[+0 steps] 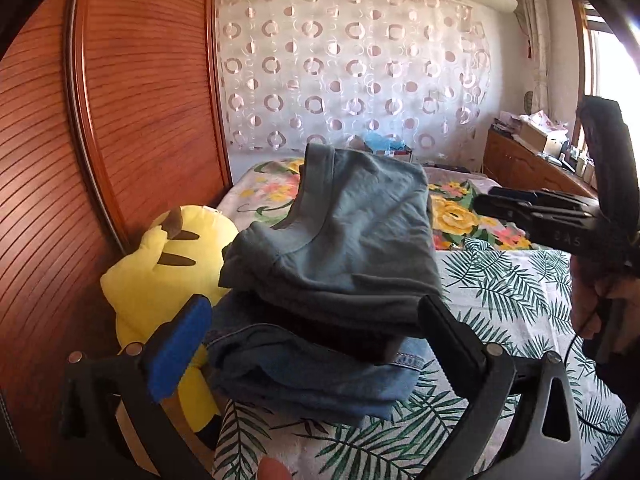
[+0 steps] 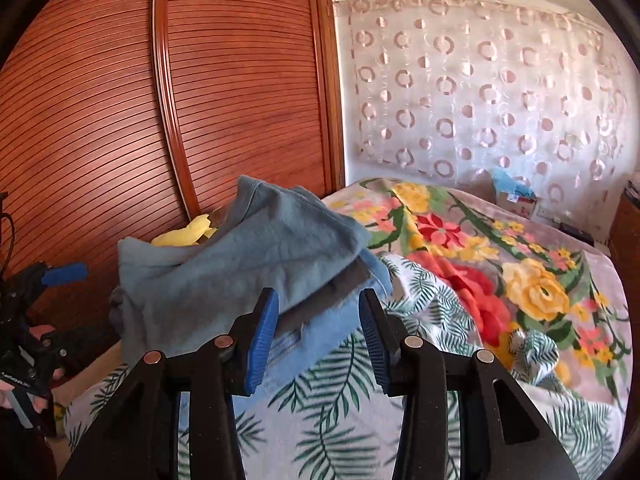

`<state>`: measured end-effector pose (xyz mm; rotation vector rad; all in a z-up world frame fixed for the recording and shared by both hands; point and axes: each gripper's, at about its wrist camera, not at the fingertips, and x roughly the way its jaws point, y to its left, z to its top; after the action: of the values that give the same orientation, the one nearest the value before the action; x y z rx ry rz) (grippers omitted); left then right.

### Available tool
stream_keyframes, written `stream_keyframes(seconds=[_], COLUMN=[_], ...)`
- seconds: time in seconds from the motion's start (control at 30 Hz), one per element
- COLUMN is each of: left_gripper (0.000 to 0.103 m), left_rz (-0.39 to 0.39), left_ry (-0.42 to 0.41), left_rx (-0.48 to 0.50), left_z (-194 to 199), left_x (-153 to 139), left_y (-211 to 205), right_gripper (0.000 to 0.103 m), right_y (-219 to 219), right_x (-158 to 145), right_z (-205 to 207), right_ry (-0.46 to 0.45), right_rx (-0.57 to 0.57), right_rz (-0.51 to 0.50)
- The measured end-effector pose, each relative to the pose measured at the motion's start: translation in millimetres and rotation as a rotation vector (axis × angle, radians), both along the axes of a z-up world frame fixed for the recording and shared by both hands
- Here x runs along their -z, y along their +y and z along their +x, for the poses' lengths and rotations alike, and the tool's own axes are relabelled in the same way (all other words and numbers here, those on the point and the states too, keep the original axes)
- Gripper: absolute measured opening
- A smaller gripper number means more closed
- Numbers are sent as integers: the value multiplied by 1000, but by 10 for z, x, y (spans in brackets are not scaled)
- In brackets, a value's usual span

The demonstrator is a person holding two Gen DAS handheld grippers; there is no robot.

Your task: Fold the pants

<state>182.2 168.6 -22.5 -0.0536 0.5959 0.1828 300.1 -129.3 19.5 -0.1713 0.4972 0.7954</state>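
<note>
A folded pair of grey-green cotton pants (image 1: 340,240) lies on top of a stack, over a folded pair of blue denim jeans (image 1: 304,376), near the left edge of a bed covered by a white sheet printed with green palm leaves (image 1: 500,300). The upper corner of the pants sticks up, loose and rumpled. The left gripper (image 1: 316,340) has its fingers spread as wide as they go, one on each side of the stack, with the blue pads (image 1: 176,348) clear of the cloth. The right gripper (image 2: 318,332) hovers at the stack's right edge, fingers partly spread and holding nothing. A yellow plush toy (image 1: 160,276) sits just beside the stack against a reddish slatted wooden wardrobe door (image 2: 224,92). A flowered blanket (image 2: 500,264) covers the far part of the bed.
</note>
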Motion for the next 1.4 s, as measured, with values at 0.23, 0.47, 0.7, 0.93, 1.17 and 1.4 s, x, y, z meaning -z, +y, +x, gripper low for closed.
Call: stream_keyframes(seconds=[0.23, 0.47, 0.7, 0.93, 1.17, 1.4], left_gripper=[103, 103, 103, 103, 103, 103], left_rz=[-10, -13, -19, -28, -16, -18], left_ry=[-15, -22, -23, -39, -71, -109], left_rx=[31, 79, 137, 192, 247, 278], left_z=[-117, -224, -348, -499, -635, -791], left_x=[-65, -126, -127, -185, -332, -522], left_y=[-206, -507, -819, -1196, -1577, -1828], right_gripper=[52, 65, 67, 67, 67, 67], right_y=[-268, -559, -782, -1005, -1182, -1254], right_x=[-73, -110, -130, -148, -299, -431], right_z=[-453, -983, -1450, -1924, -2363, -2793], right_ry=[-9, -29, -55, -63, -76, -103], right_rx=[58, 137, 217, 312, 391, 458], right_rz=[11, 24, 38, 48, 62, 87])
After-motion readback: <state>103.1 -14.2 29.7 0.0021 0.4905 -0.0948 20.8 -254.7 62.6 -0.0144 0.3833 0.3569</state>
